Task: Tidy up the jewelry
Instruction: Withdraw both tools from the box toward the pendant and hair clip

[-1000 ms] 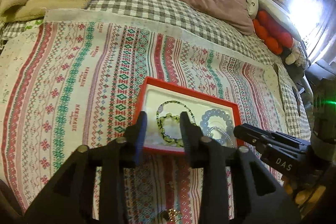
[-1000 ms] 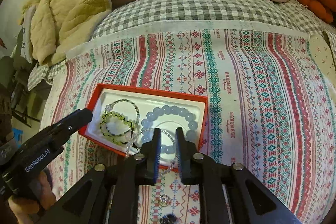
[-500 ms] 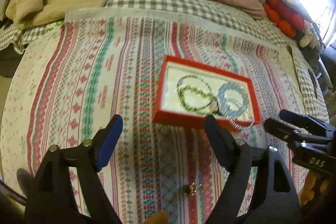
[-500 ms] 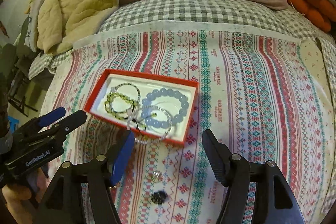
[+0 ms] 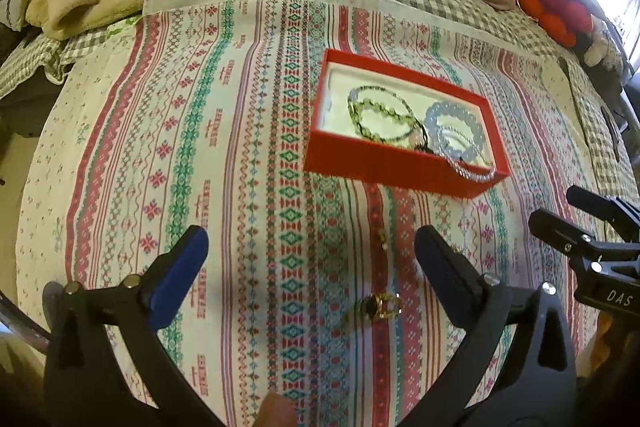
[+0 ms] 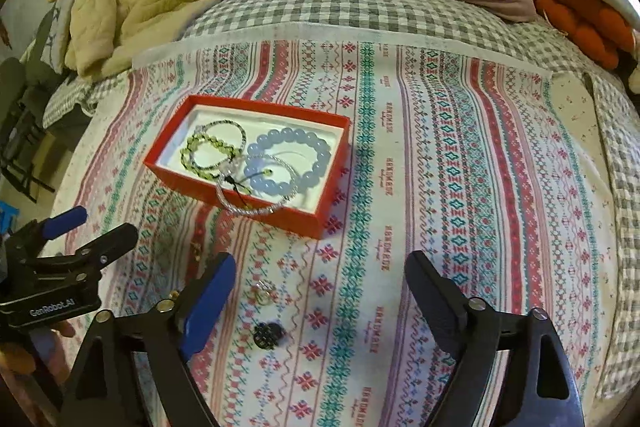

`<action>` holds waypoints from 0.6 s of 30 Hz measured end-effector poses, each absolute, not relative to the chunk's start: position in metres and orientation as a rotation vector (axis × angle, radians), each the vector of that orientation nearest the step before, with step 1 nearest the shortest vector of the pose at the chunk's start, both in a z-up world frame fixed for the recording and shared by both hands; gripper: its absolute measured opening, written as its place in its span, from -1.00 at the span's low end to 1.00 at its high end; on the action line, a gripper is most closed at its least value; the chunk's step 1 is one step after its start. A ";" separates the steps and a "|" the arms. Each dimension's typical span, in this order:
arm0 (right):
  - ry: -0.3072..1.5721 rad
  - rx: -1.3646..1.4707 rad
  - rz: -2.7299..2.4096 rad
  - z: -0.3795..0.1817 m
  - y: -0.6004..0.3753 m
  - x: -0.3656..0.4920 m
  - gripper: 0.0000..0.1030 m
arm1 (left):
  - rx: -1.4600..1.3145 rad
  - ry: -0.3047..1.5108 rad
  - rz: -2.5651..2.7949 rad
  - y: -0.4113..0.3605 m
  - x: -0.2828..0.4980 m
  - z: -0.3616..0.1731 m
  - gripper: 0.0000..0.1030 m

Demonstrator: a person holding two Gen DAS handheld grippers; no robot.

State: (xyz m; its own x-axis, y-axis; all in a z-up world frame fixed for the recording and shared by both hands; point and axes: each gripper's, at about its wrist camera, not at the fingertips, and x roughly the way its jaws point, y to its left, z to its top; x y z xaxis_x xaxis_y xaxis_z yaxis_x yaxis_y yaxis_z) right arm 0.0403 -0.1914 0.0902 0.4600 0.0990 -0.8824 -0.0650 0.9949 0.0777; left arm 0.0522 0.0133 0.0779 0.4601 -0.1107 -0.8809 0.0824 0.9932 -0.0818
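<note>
- We hold both claws spread wide, empty — left gripper (image 5: 308,259), right gripper (image 6: 320,279).
- The dark ring (image 5: 380,306) lies between our left fingers — nearer that hand, short of the red box (image 5: 400,163).

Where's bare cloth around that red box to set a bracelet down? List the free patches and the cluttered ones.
Free: the striped cloth right of the red box out to the checked sheet, and behind the box up to the cloth's white hem. Crowded: the strip in front of the box, holding a small ring, a dark round piece and both open grippers.
</note>
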 end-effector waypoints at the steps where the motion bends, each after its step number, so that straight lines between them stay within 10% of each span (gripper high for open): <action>1: 1.089 0.030 0.099 0.090 -0.192 0.039 0.78 | -0.025 1.088 -0.121 0.013 0.050 0.078 0.99; 18: 1.135 -0.016 0.146 0.080 -0.183 0.013 0.78 | 0.024 1.170 -0.160 0.020 0.014 0.054 0.99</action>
